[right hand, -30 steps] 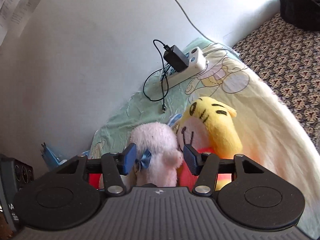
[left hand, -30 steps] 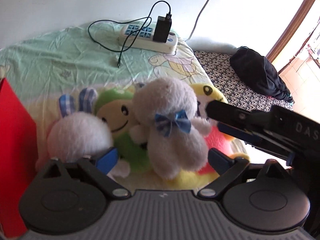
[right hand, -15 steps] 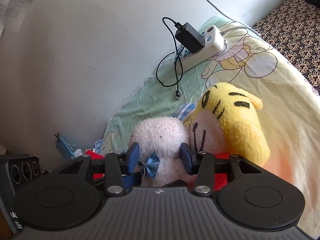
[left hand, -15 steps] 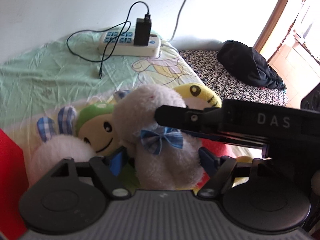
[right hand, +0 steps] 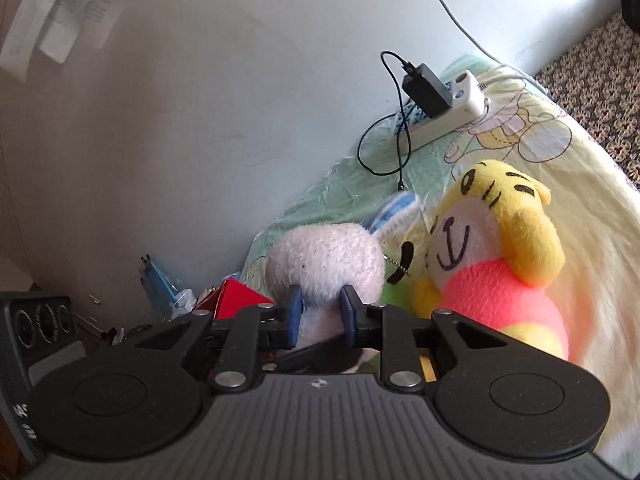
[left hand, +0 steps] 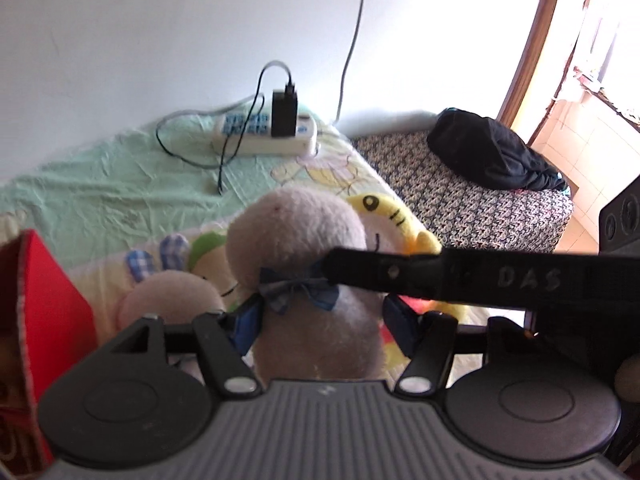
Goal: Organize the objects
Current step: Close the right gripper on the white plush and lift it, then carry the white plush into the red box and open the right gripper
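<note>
A white plush toy (left hand: 296, 232) with a blue bow tie stands upright among other plush toys on the bed. My left gripper (left hand: 322, 322) has its blue pads pressed against both sides of the toy's body. My right gripper (right hand: 321, 314) is shut narrowly on the same white plush toy (right hand: 324, 256) just under its head. In the left wrist view its black finger (left hand: 400, 276) crosses the toy's neck from the right. A yellow plush (right hand: 500, 232) in a pink shirt lies to the right, touching it. Behind it on the left are a green plush (left hand: 204, 248) and a white bunny (left hand: 172, 304).
A red box (left hand: 52, 296) stands at the left by the toys. A white power strip (left hand: 264, 132) with a black charger and cable lies on the sheet near the wall. A black garment (left hand: 492, 152) rests on the patterned mattress at right. A black device (right hand: 36, 320) sits at far left.
My right gripper has shut on the white plush under its head. My left gripper has moved in and narrowed around its body. The toy now stands higher than the yellow plush.
</note>
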`<state>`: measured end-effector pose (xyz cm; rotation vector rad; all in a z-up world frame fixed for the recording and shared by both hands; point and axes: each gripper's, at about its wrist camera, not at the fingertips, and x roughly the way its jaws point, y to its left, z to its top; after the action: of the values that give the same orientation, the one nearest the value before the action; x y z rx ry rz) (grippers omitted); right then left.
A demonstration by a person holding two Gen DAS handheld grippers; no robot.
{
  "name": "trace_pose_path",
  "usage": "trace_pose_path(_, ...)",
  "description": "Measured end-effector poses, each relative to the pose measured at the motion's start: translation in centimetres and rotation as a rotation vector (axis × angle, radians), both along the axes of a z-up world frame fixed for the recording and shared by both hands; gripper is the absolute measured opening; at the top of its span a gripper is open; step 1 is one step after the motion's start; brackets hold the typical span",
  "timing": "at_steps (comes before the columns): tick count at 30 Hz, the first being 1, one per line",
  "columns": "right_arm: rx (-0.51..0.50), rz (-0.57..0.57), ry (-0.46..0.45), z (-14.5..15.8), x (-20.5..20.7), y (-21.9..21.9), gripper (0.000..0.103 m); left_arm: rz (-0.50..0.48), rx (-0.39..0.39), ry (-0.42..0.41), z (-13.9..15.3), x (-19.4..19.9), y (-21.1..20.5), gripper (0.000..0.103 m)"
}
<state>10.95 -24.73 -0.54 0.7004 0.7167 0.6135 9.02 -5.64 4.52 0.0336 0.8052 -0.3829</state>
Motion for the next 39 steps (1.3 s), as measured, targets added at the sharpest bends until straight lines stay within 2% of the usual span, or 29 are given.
trace_pose_path(7, -0.009, 0.017, -0.043, 1.5, -3.1, 1.6, 0.024, 0.024, -0.007, -0.065, 1.6, -4.2, 1.6, 0.066)
trace_pose_path(12, -0.038, 0.049, -0.112, 3.6, -4.9, 4.0, 0.024, 0.041, -0.019, -0.129, 3.3, -6.5, 4.4, 0.066)
trace_pose_path(19, -0.049, 0.146, -0.180, 6.0, -5.5, 11.4, 0.025, 0.141, -0.017, -0.183, 5.6, -9.1, 11.5, 0.066)
trace_pose_path(24, -0.028, 0.242, -0.207, 6.6, -5.0, 18.0, 0.025, 0.229, 0.034, -0.220, 6.5, -10.5, 17.3, 0.066)
trace_pose_path(32, -0.042, 0.374, -0.179, 5.2, -3.7, 27.8, 0.025, 0.330, 0.083, -0.185, 5.5, -10.1, 26.3, 0.066)
trace_pose_path(39, -0.091, 0.398, -0.120, 2.7, -2.2, 33.6, 0.026, 0.358, 0.124, -0.113, 2.9, -7.4, 30.8, 0.065)
